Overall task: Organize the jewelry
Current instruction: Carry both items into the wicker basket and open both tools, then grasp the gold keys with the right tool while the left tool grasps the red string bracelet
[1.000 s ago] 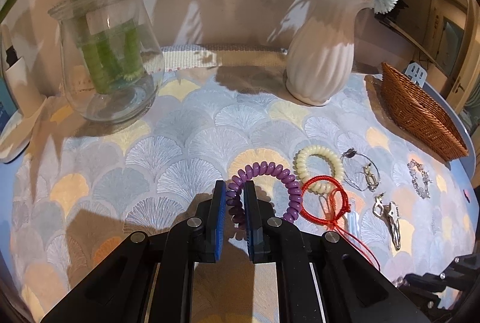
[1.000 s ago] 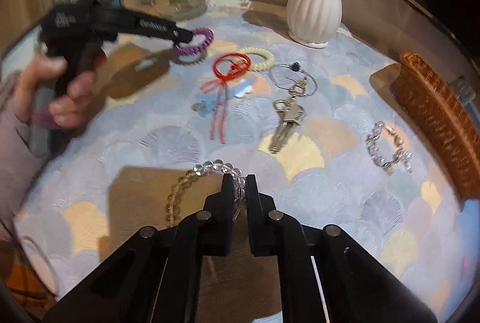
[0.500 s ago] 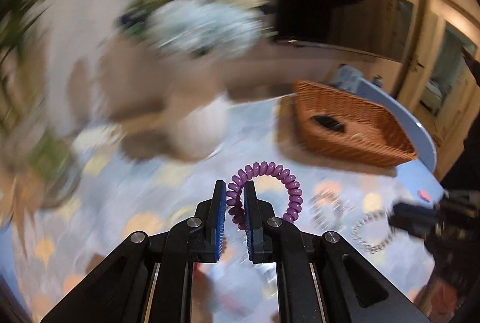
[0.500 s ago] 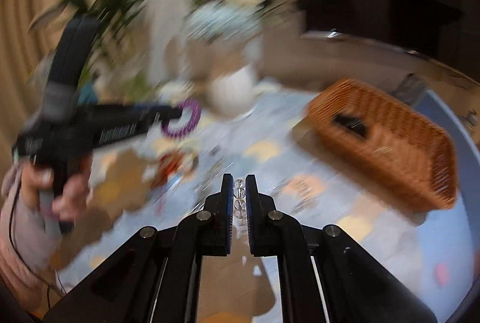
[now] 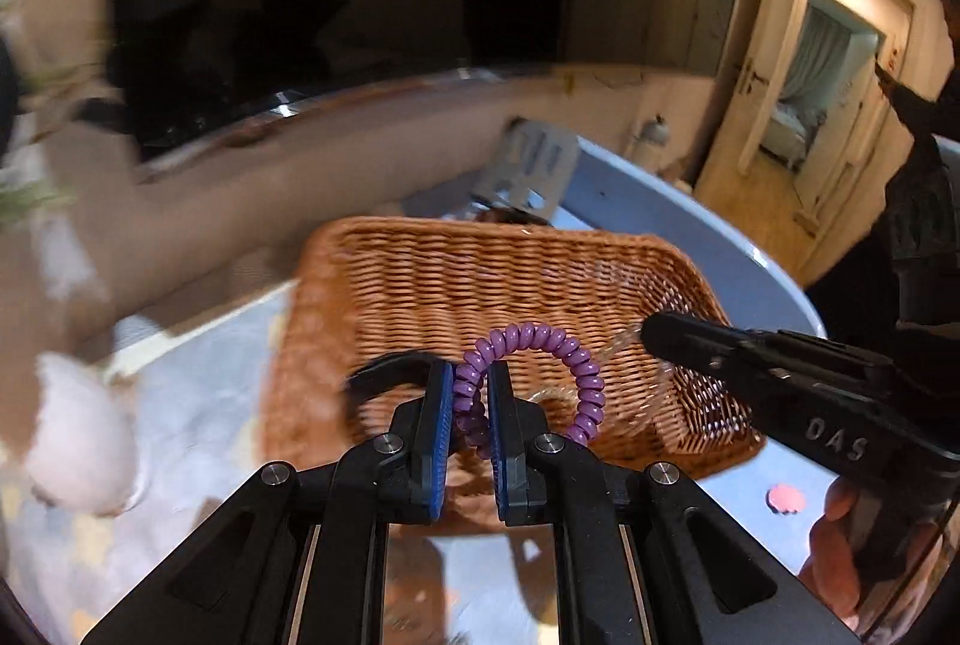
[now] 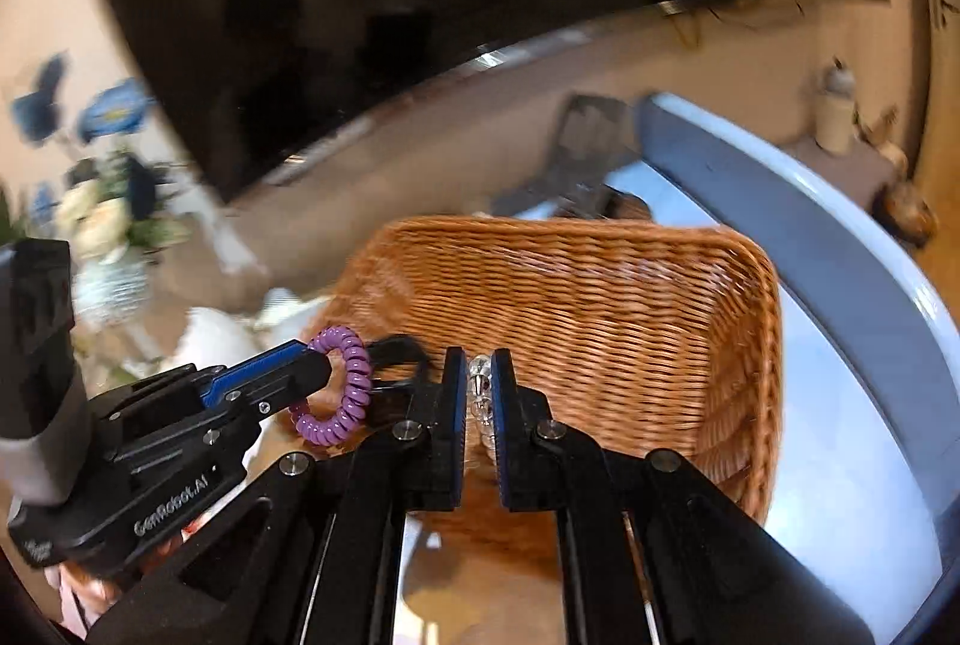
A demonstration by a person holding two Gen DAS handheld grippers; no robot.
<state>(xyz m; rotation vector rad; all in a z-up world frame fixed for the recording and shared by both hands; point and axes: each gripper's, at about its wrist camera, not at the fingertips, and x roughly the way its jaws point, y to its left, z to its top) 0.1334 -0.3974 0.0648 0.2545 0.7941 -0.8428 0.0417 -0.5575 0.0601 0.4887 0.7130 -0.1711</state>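
Observation:
My left gripper point(image 5: 467, 393) is shut on a purple spiral bracelet point(image 5: 543, 345) and holds it over the near edge of the brown wicker basket point(image 5: 480, 279). My right gripper point(image 6: 479, 381) is shut on a clear bead bracelet point(image 6: 480, 393) and also hangs over the basket point(image 6: 600, 297). In the left wrist view the right gripper point(image 5: 651, 336) comes in from the right, the clear beads point(image 5: 624, 405) dangling below it. In the right wrist view the left gripper point(image 6: 318, 360) comes in from the left with the purple bracelet point(image 6: 339, 387). A black item point(image 5: 384, 375) lies inside the basket.
The basket sits at the right end of the patterned table, close to its blue rim point(image 6: 840, 249). A white vase point(image 5: 78, 441) of flowers point(image 6: 102, 219) stands to the left. A pink spot point(image 5: 786, 498) marks the table near the basket.
Both grippers have lifted their bracelets off the table and swung right until they hang over the basket. The other jewelry on the table has left the view.

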